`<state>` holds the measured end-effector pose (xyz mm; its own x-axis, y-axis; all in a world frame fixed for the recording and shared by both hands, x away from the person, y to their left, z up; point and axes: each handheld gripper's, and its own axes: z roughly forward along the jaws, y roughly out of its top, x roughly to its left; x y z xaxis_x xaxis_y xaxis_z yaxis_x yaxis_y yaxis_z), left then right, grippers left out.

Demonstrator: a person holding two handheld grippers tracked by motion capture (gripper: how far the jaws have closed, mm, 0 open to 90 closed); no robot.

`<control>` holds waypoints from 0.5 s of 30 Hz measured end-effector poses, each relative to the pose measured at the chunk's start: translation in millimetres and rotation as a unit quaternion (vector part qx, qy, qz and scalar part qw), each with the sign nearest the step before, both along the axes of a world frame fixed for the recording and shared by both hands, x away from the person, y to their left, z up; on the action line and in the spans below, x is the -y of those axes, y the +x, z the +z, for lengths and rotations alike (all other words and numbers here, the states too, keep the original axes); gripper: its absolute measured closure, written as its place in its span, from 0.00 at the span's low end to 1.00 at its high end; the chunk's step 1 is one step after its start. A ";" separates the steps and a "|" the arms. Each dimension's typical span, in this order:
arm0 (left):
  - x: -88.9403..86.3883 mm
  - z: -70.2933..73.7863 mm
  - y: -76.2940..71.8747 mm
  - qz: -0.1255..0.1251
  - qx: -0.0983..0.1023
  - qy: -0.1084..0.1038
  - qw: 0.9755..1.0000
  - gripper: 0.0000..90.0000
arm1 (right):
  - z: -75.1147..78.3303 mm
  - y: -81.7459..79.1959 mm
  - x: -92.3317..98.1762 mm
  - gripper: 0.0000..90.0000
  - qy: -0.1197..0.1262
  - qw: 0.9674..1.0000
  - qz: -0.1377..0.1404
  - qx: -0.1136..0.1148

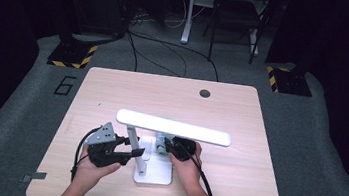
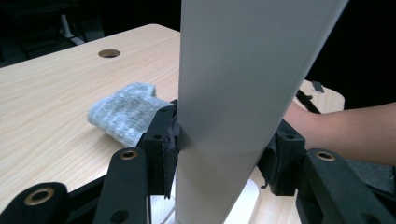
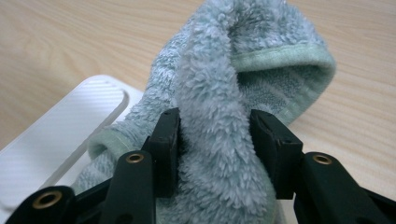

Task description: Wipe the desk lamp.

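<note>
High view first: left gripper [image 1: 136, 152] is clamped on the lamp [image 1: 174, 127] stem, right gripper [image 1: 169, 146] has a cloth [image 1: 161, 143] down on the lamp's white base [image 1: 153, 175], under the light bar. Looks like a wipe-down to me. Only writing I can read is a "6" [image 1: 66, 85] on the floor mat; no brand anywhere.

Left gripper view: jaws squeezed tight on the pale stem [image 2: 243, 93], cloth [image 2: 123, 112] lying just beside it on the table [image 2: 42, 102]. If that grip slips while the other hand scrubs, I'd guess the lamp tips.

Right gripper view: jaws pinch a fold of the fluffy cloth [image 3: 219, 140], its lower edge resting on the ribbed base [image 3: 70, 126]. Thin pinch, so a hard drag could pull it free.
</note>
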<state>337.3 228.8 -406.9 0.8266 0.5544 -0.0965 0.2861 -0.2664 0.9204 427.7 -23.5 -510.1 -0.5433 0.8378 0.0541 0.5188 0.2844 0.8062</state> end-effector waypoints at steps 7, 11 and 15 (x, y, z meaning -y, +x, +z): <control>1.0 0.2 -1.0 0.007 0.006 0.004 1.000 0.60 | 0.8 -26.4 5.4 0.61 -0.008 1.000 0.028 0.005; 0.7 0.4 -0.6 0.005 0.004 0.003 1.000 0.60 | 2.6 -49.7 8.0 0.61 -0.016 0.999 0.049 0.003; 0.5 1.2 -0.5 0.005 0.002 0.006 1.000 0.60 | 3.9 -74.6 8.9 0.60 -0.014 0.998 0.058 -0.006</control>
<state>336.8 228.3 -405.7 0.8215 0.5636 -0.0866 0.2849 -0.2740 0.9186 353.1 -32.4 -506.2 -0.6363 0.7705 0.0375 0.4898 0.3660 0.7913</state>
